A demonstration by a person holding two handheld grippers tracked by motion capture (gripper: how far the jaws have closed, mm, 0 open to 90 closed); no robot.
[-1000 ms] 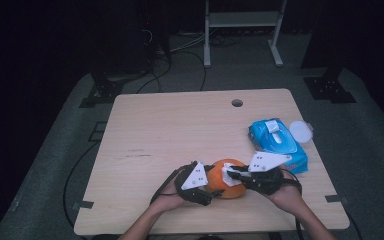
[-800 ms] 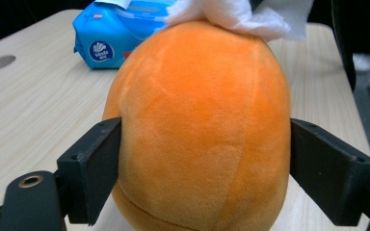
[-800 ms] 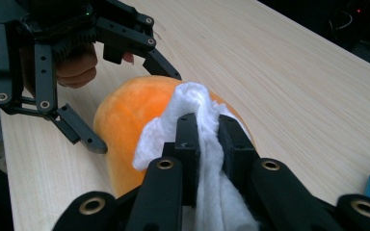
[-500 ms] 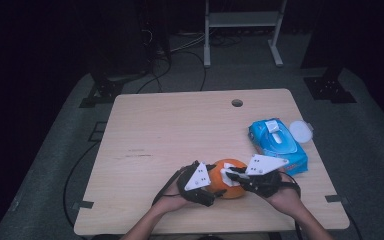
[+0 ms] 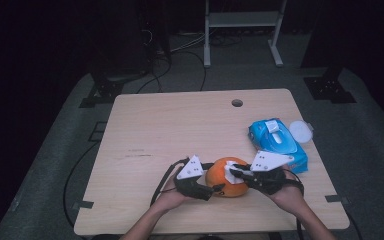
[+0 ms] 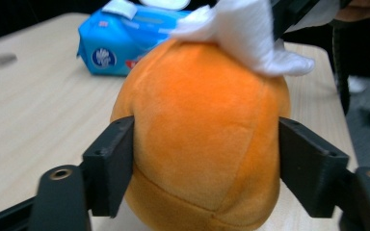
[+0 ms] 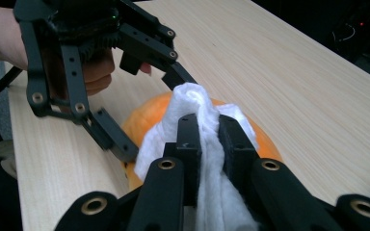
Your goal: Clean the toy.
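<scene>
Left of the pair, the left hand-held gripper (image 5: 211, 188) sat near the front edge of the tabletop (image 5: 180, 130), its two black jaws clamped on the flanks of an orange plush ball (image 5: 226, 176). Those jaws had just been closing, with the ball between them, and in the left gripper view the pads pressed into the soft fabric on either side. The ball rested on the tabletop between the two hands. On its top lay a white wipe (image 7: 192, 120), pinched between the shut jaws of the right hand-held gripper (image 5: 234, 173), which reached in from the ball's right side and held the wipe against the plush. The right gripper view showed the wipe bunched up above the jaw tips and draped over the orange surface. Farther right and a little back, a blue wipes pack (image 5: 277, 142) lay flat on the tabletop, with a round white lid (image 5: 300, 131) just beside it near the right edge.
</scene>
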